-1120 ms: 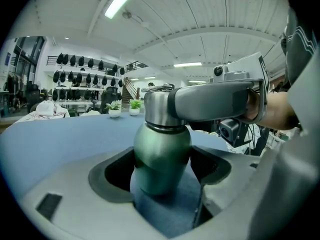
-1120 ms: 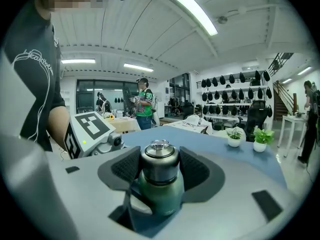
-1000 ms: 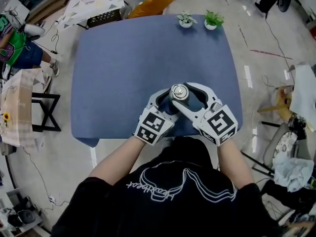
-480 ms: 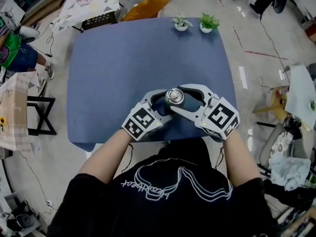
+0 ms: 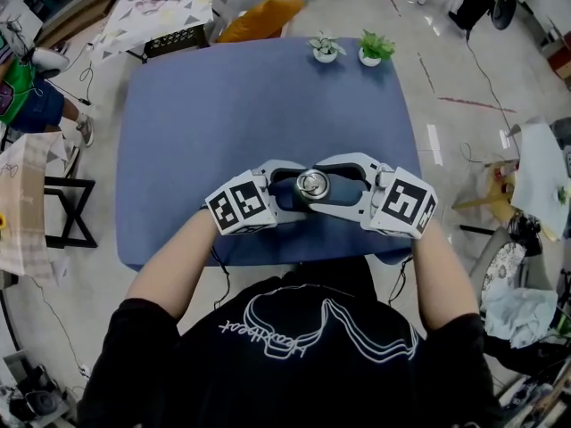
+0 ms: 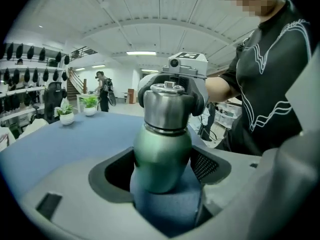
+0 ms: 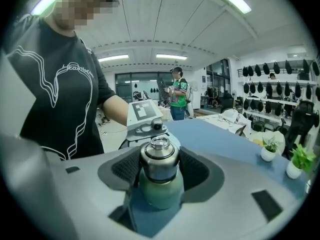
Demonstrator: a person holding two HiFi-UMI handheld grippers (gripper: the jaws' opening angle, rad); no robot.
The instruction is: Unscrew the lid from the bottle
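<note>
A green bottle [image 6: 162,154] with a steel lid [image 5: 312,185] stands near the front edge of the blue table [image 5: 223,114]. My left gripper [image 5: 294,191] comes in from the left. In the left gripper view its jaws [image 6: 162,181] are shut on the bottle's green body. My right gripper [image 5: 325,187] comes in from the right, higher up. In the right gripper view its black pads [image 7: 125,168] press on both sides of the lid [image 7: 159,159], above the green body [image 7: 160,191]. The two grippers face each other across the bottle.
Two small potted plants [image 5: 325,46] [image 5: 375,46] stand at the table's far edge. The table's front edge lies just below the grippers. Chairs, bags and clutter ring the table on the floor. A person in green [image 7: 177,101] stands far behind.
Both grippers have swung outward around the bottle, the right one anticlockwise and the left one clockwise as seen from above, and now lie nearly opposite each other. The bottle sits slightly nearer the front edge.
</note>
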